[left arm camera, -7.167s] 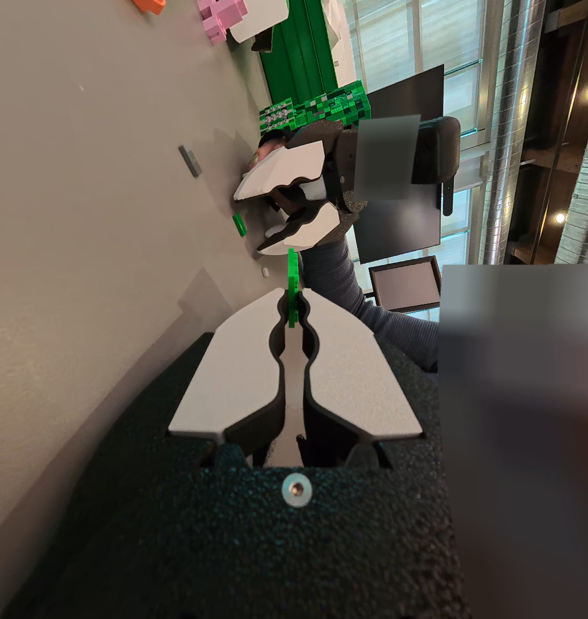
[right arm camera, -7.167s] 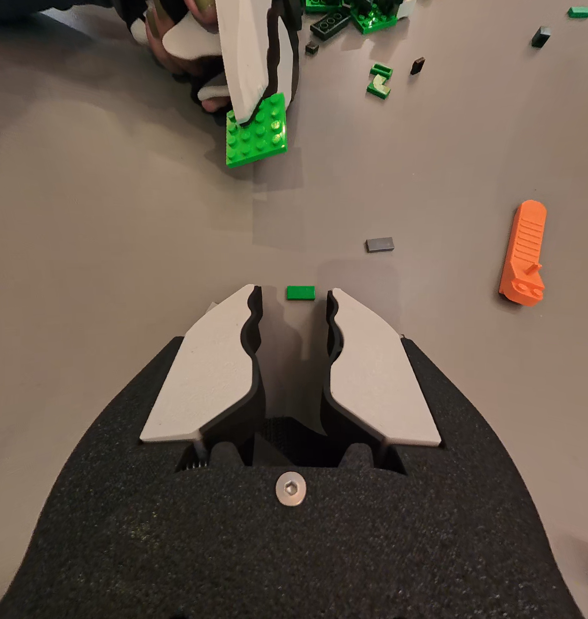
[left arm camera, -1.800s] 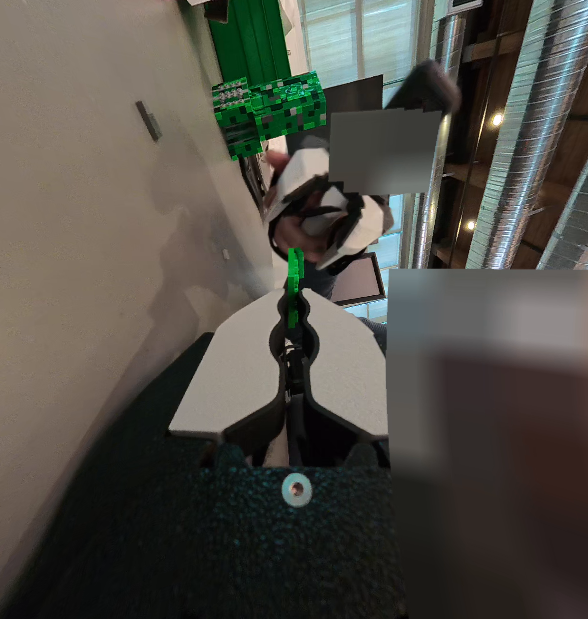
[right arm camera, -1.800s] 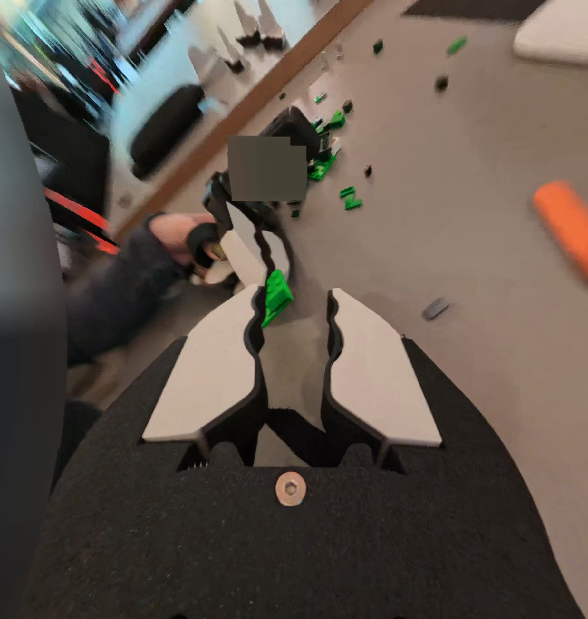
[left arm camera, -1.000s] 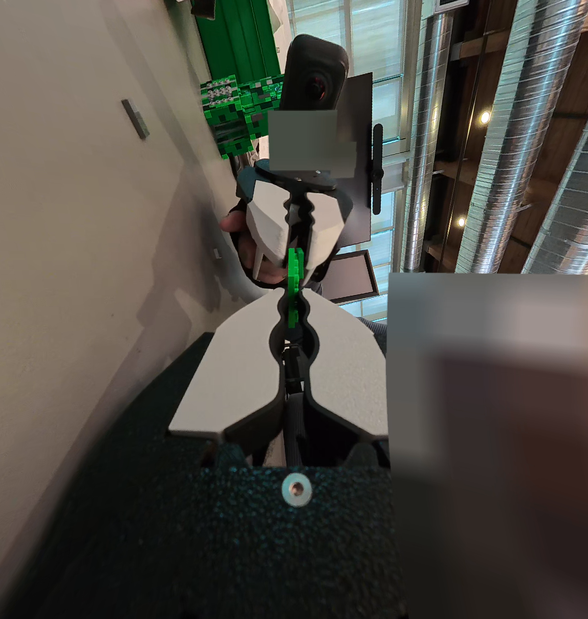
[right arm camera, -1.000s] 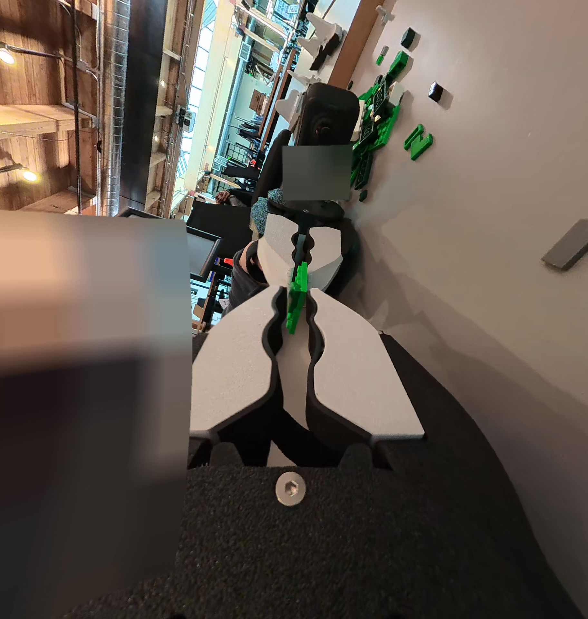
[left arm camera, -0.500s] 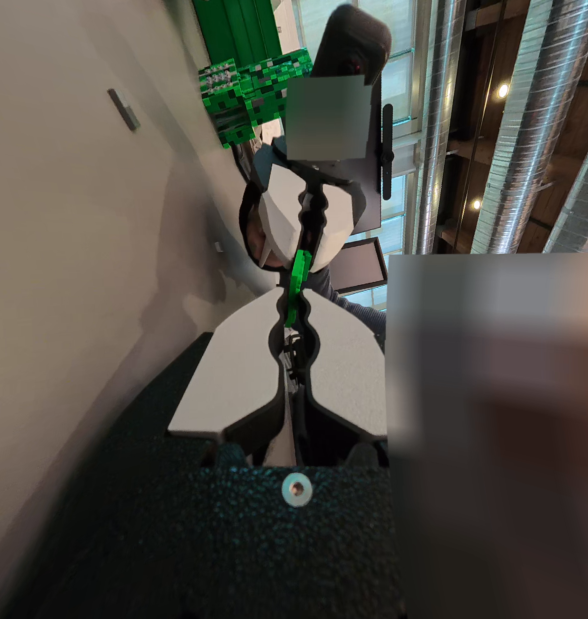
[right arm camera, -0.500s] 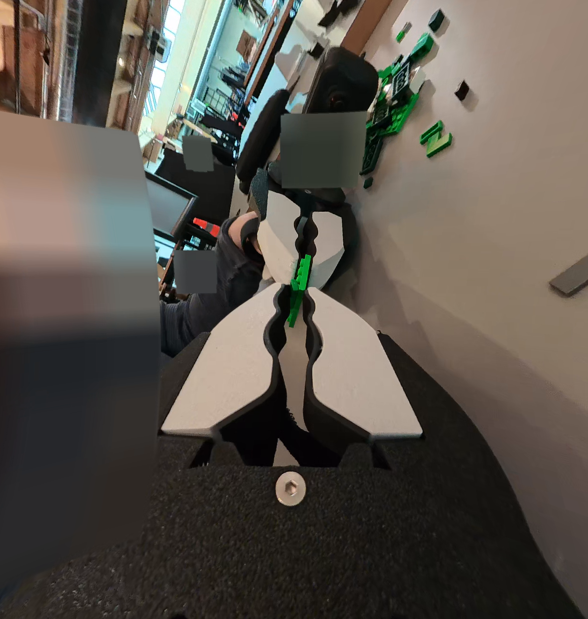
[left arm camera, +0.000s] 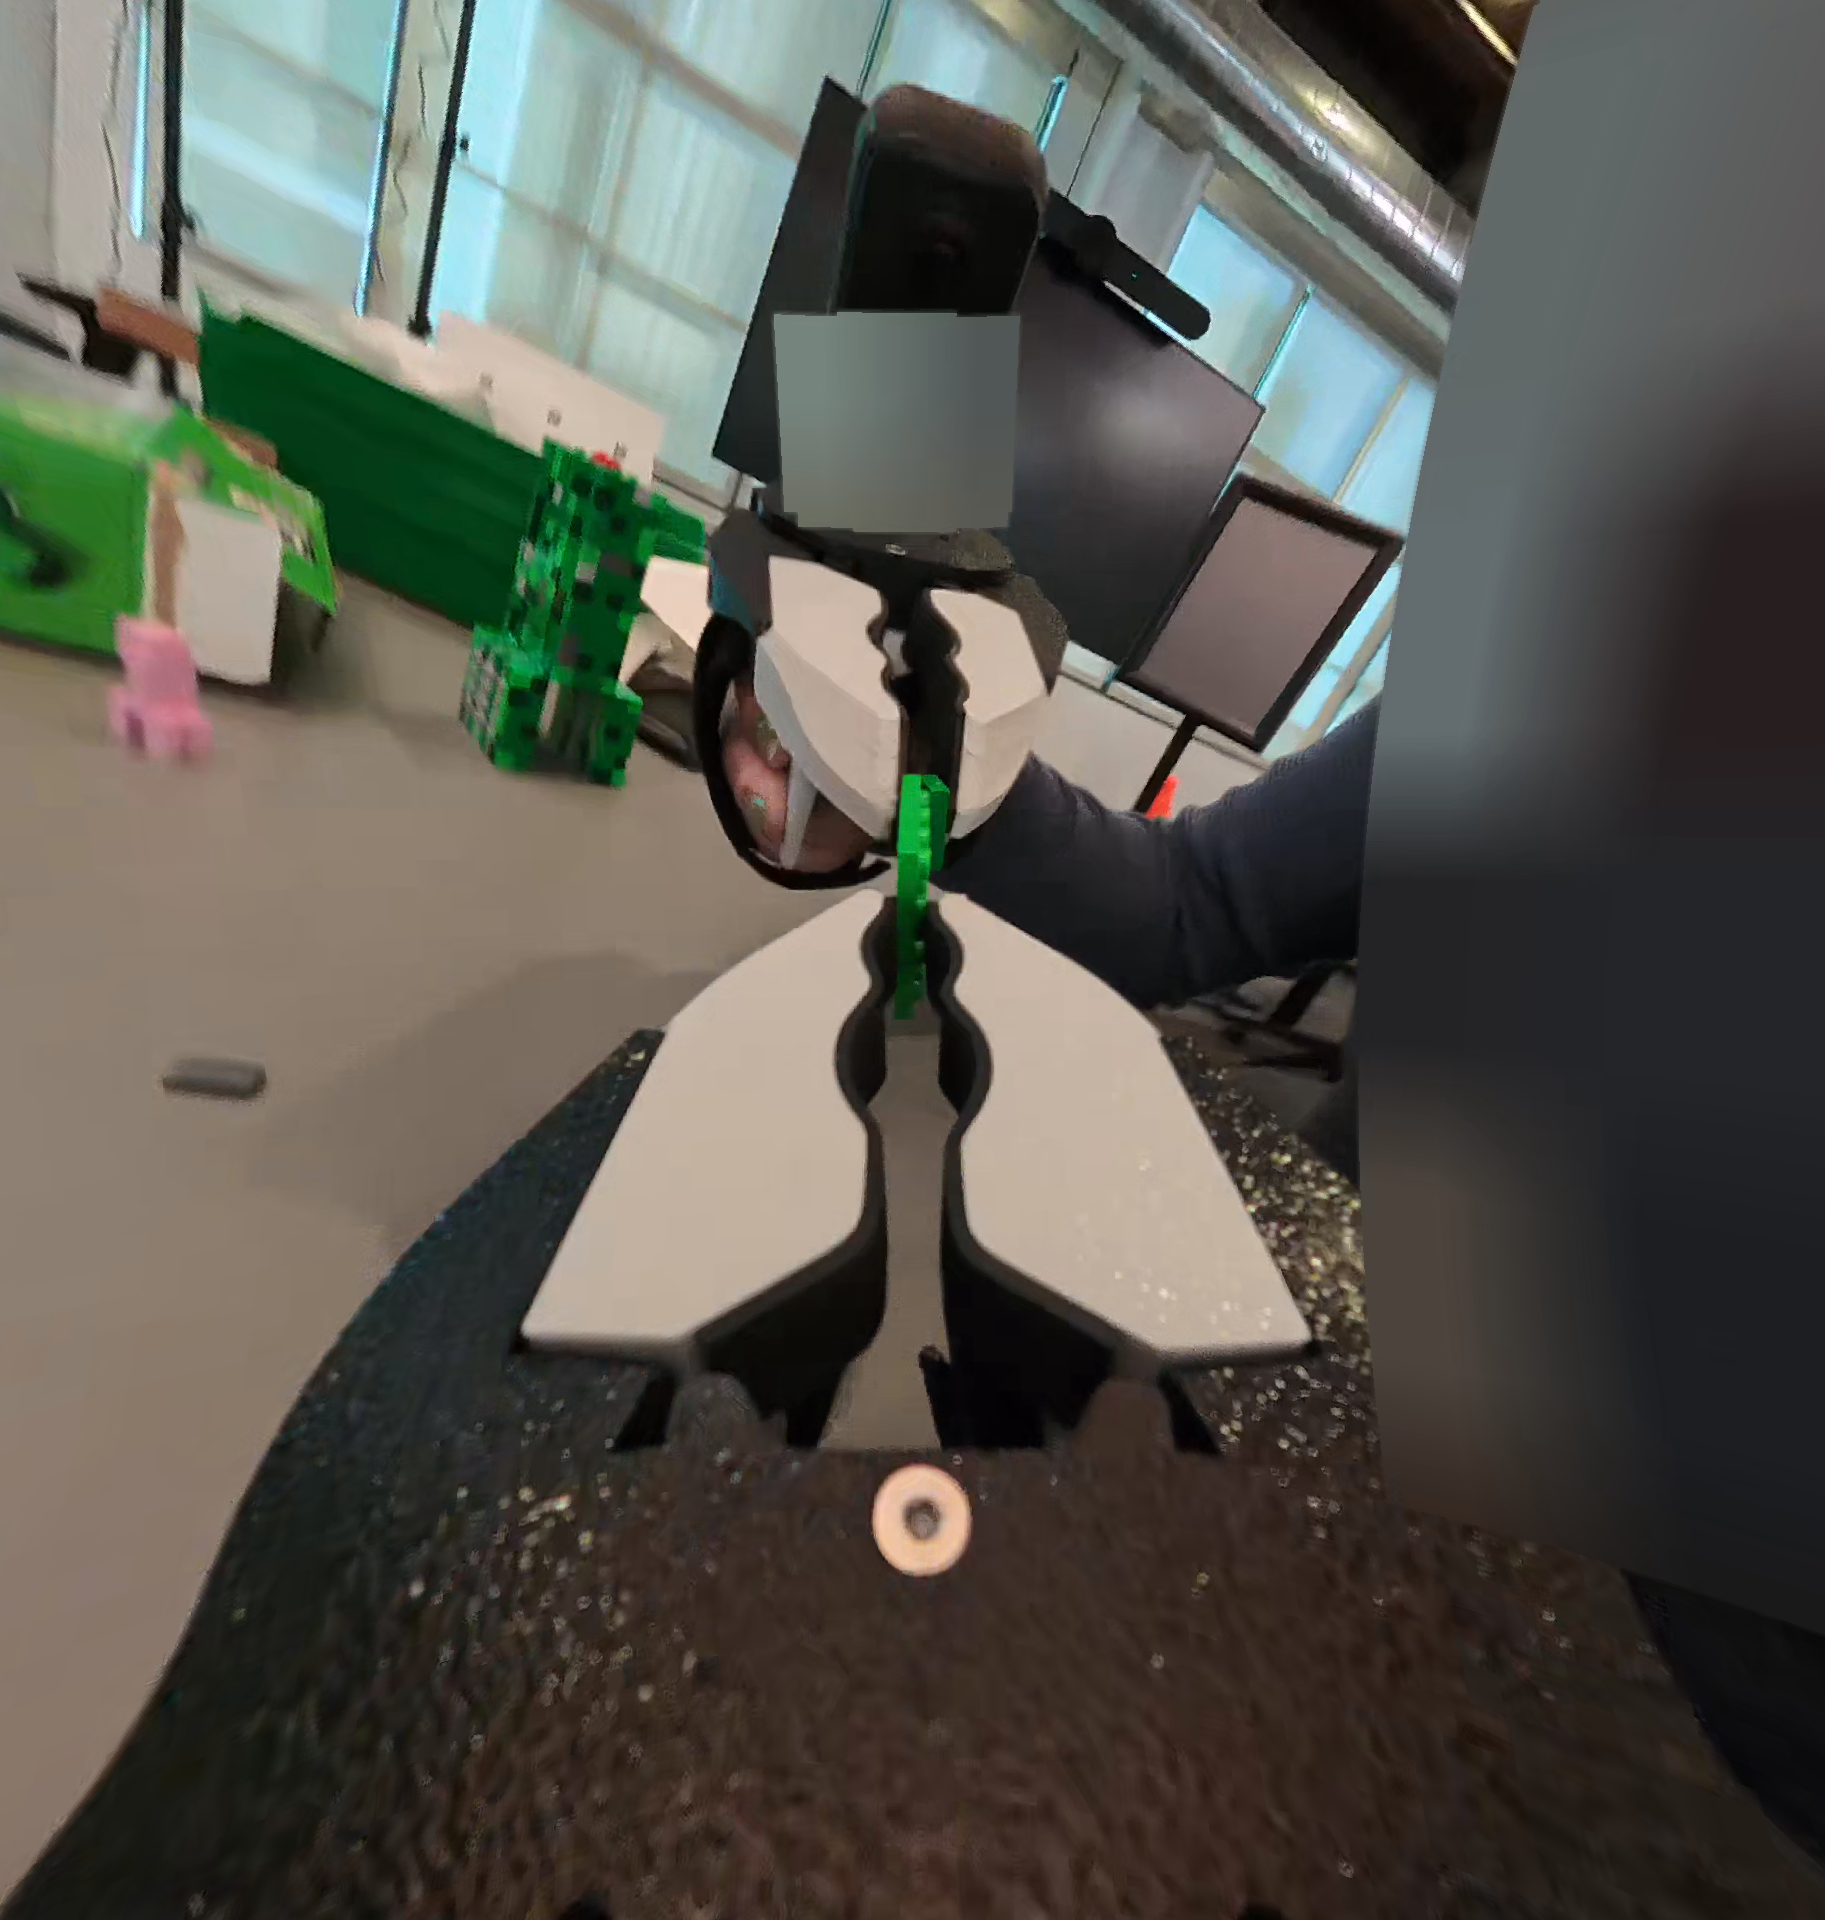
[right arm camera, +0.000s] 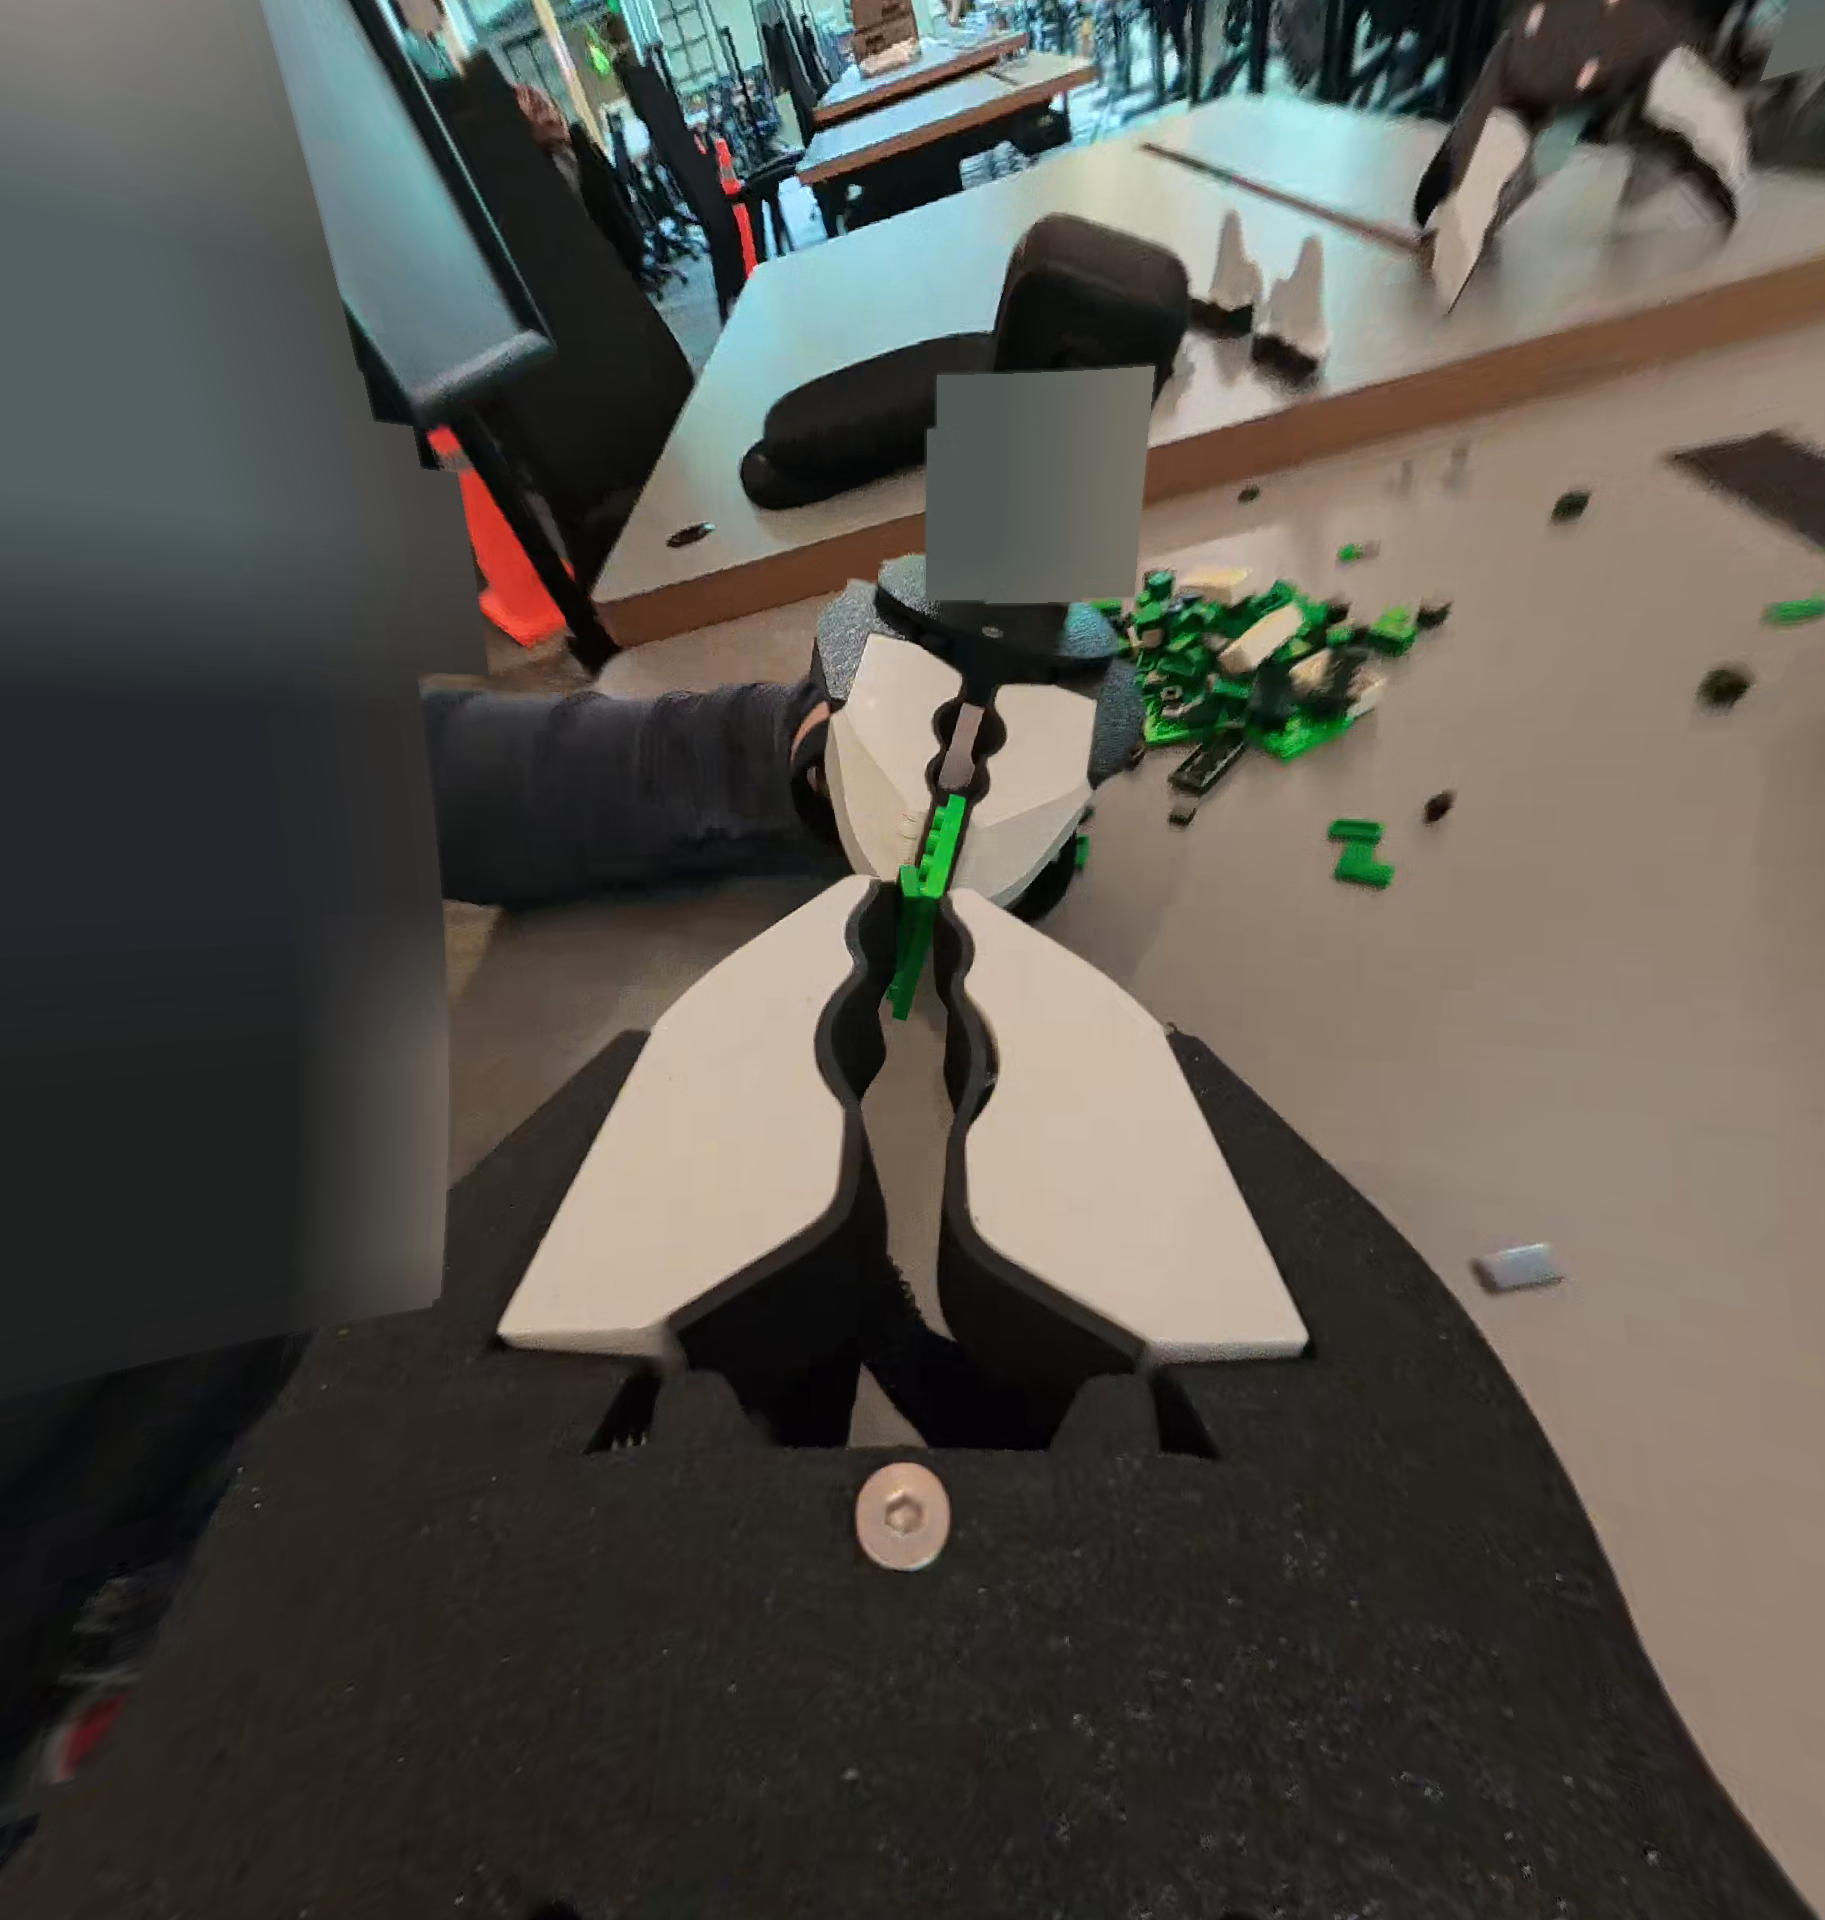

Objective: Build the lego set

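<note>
Both grippers meet tip to tip in the air above the grey table [left arm camera: 316, 935], each shut on the same thin stack of bright green Lego plates [left arm camera: 916, 862]. The stack stands edge-on. My left gripper [left arm camera: 908, 920] grips its near end, and the right gripper [left arm camera: 923, 795] faces it from beyond. In the right wrist view my right gripper [right arm camera: 913, 904] holds the green plates [right arm camera: 918, 935] and the left gripper [right arm camera: 947, 821] clamps the far end. I cannot tell whether the plates are fully pressed together.
A tall green block build [left arm camera: 575, 623], a pink figure [left arm camera: 155, 696] and a green box [left arm camera: 108, 520] stand on the far left of the table. A pile of loose green pieces [right arm camera: 1261, 665], scattered small bricks [right arm camera: 1360, 852] and a grey tile [right arm camera: 1516, 1265] lie to the right. Less than 4 cm separates the two grippers' tips. The grey tile [right arm camera: 1516, 1265] is about equally far from each gripper, around 15 cm. My left wrist view [left arm camera: 223, 1069] looks at it from another angle.
Both grippers have rolled about a quarter turn together, so the table now lies level below them. They stay shut tip to tip on the green plates.
</note>
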